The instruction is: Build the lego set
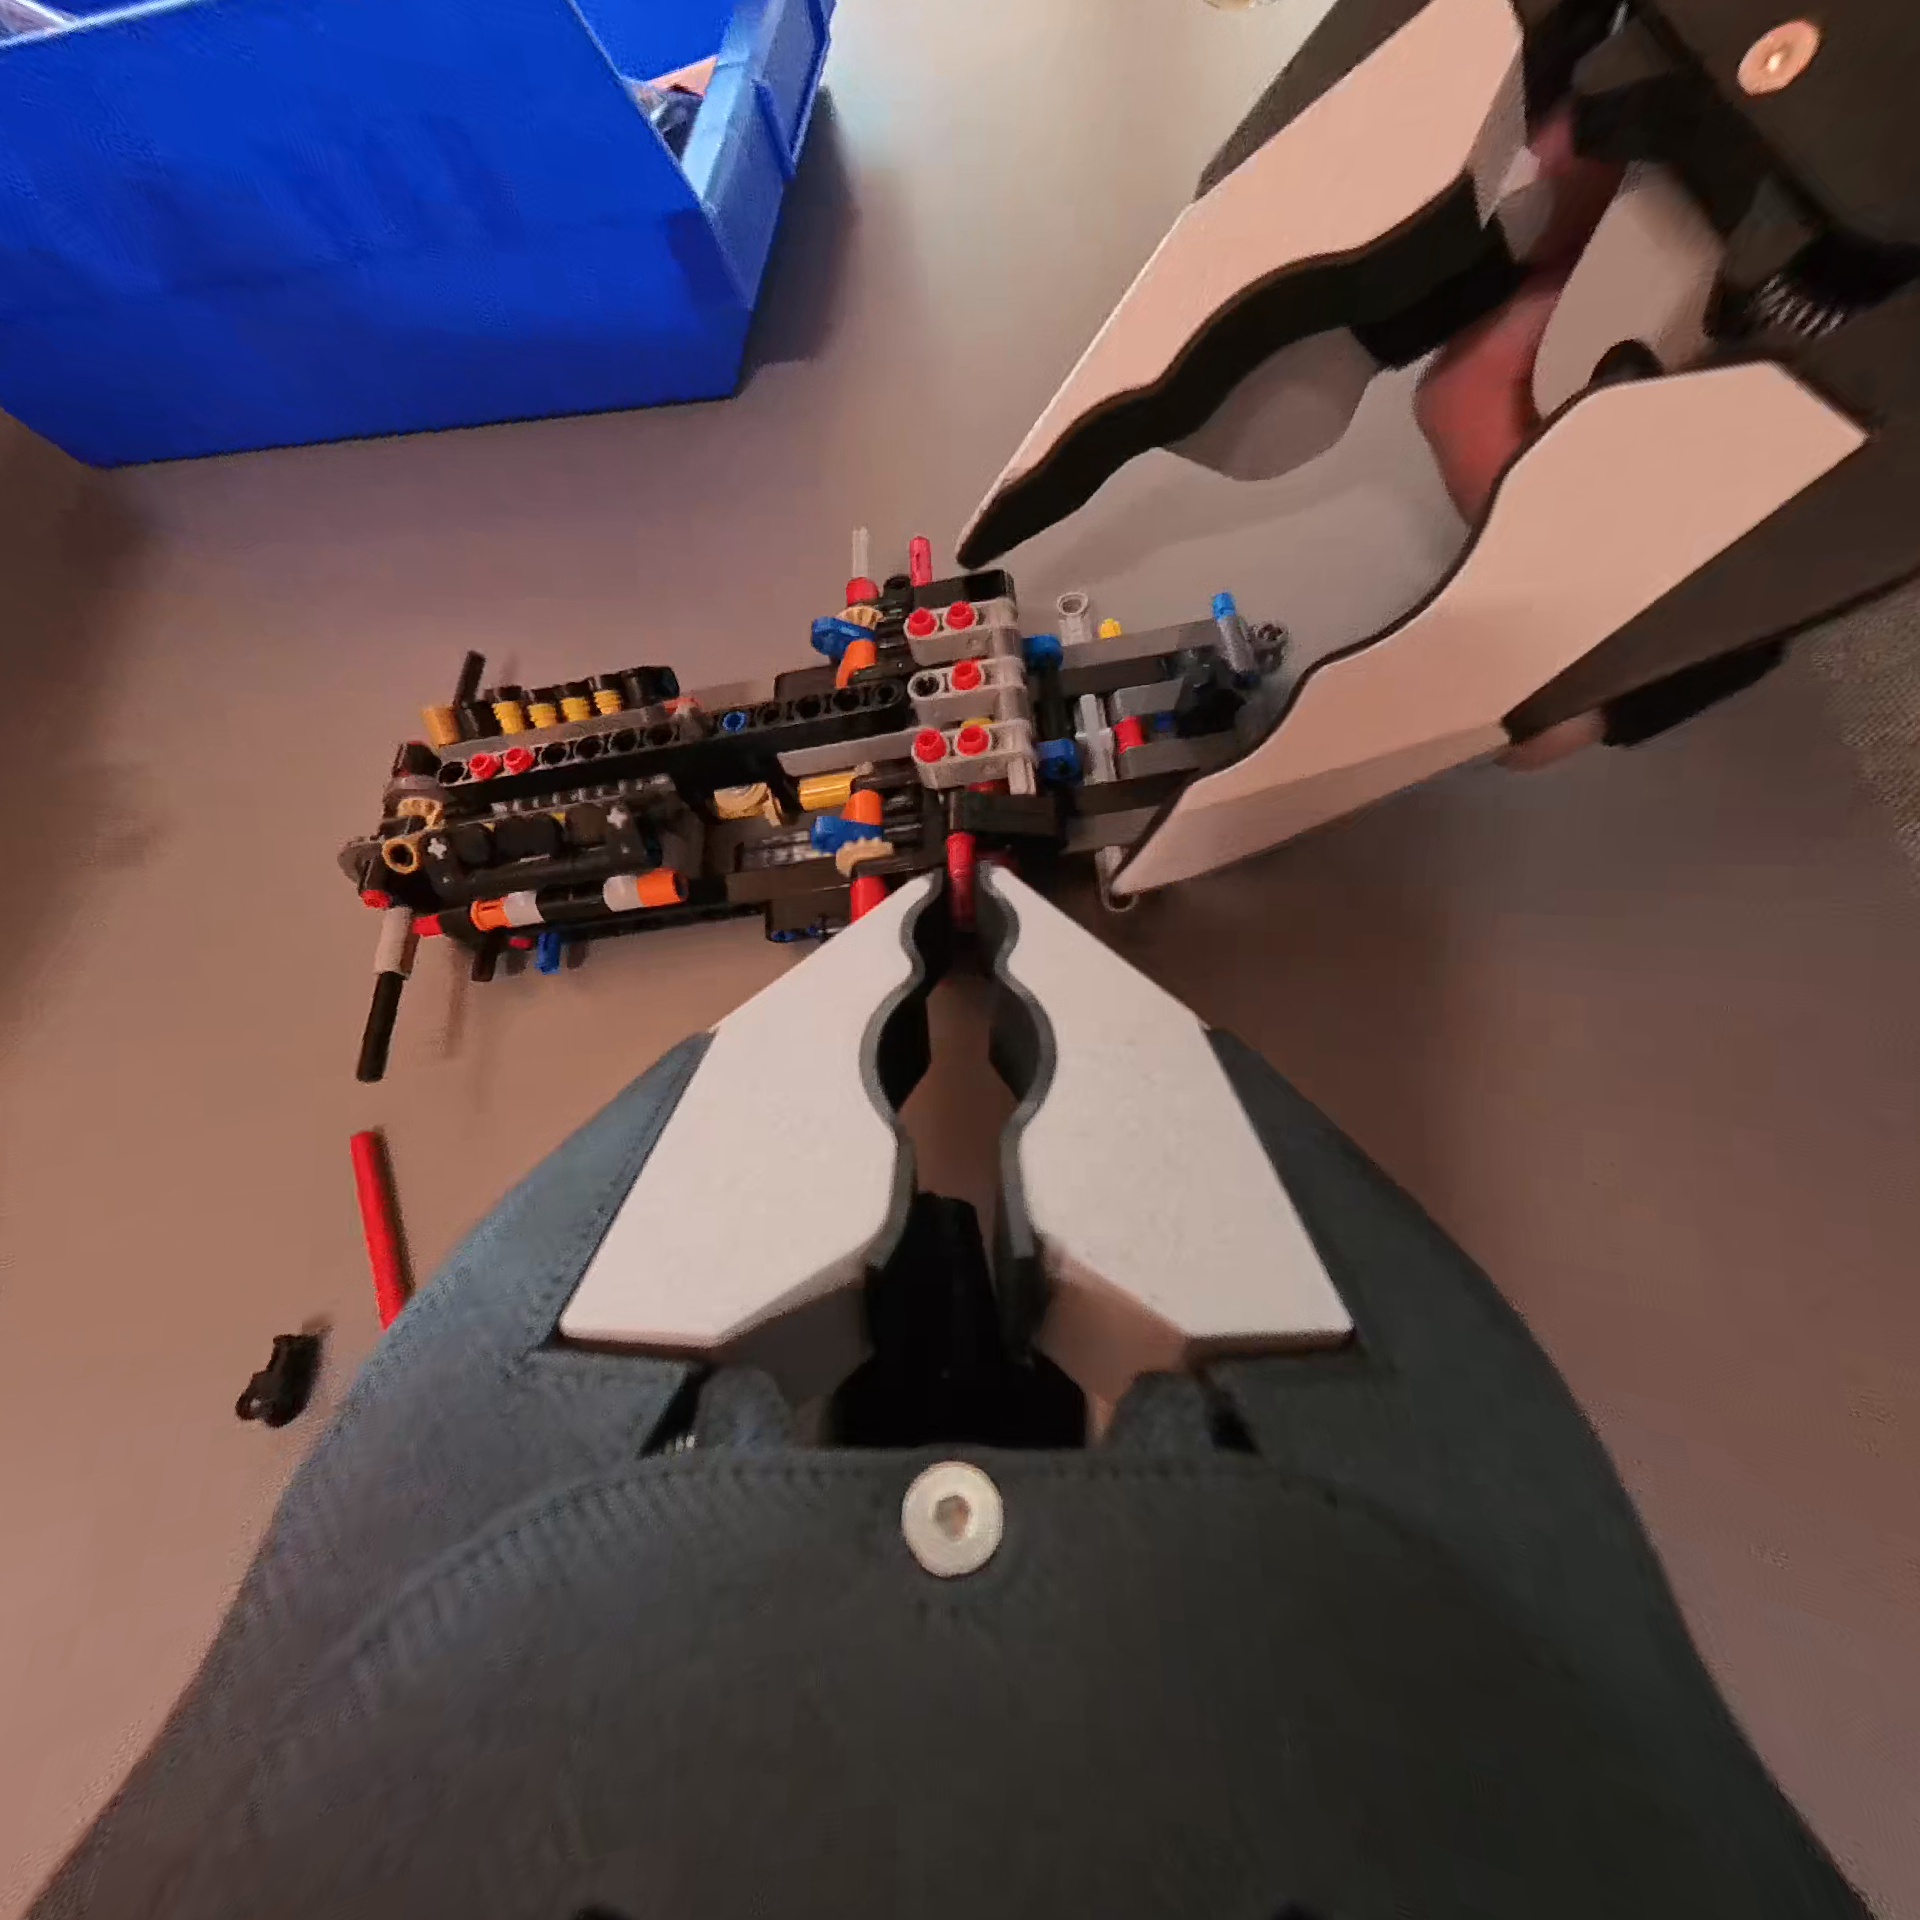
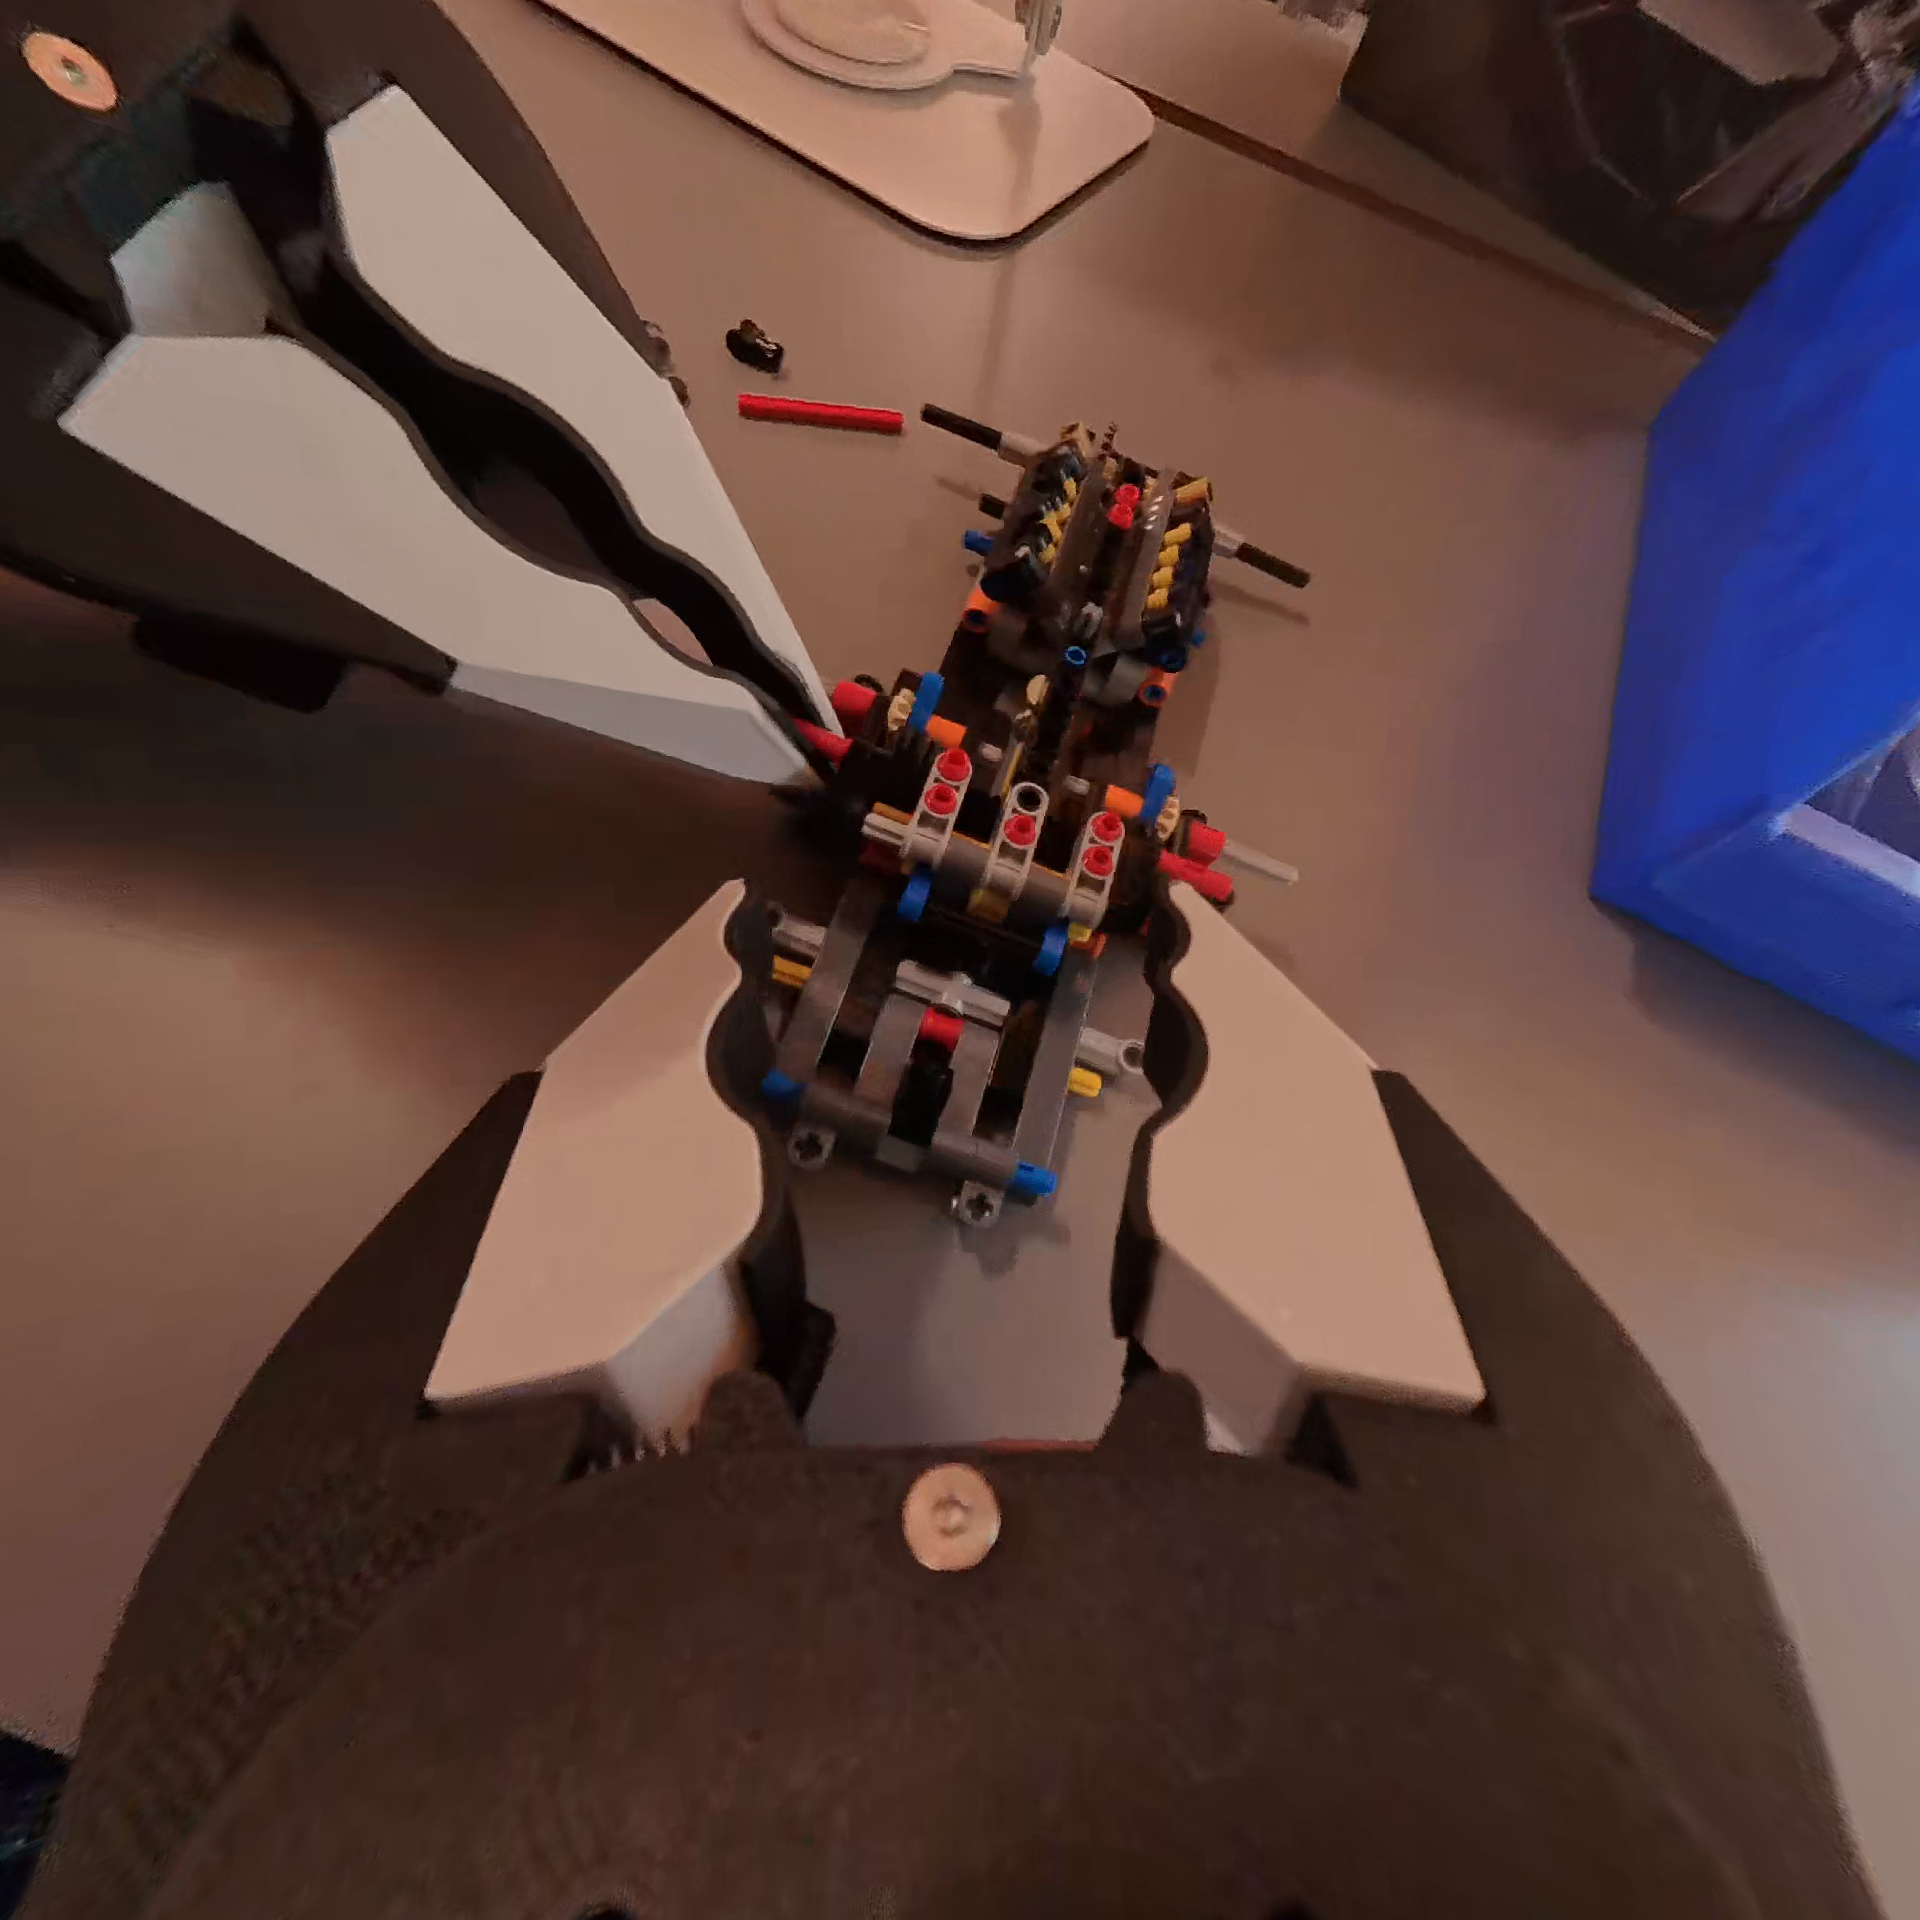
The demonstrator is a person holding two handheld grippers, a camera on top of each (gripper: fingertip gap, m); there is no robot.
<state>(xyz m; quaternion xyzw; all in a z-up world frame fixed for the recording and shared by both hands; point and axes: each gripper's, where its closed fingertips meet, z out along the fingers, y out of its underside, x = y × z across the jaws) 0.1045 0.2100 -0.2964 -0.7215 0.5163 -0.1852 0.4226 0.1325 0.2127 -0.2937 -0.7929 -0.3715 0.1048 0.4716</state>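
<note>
Clearly the long black-and-grey Lego chassis (image 1: 790, 769), studded with red, blue and yellow pins, is well advanced on the grey counter (image 1: 208, 1143). The left gripper (image 1: 961, 899) pinches a red pin at its side; the right gripper (image 2: 951, 925) straddles its end, fingers spread. Still loose (seemingly unplaced): a red axle (image 1: 376, 1226) and a small black connector (image 1: 275, 1377).
</note>
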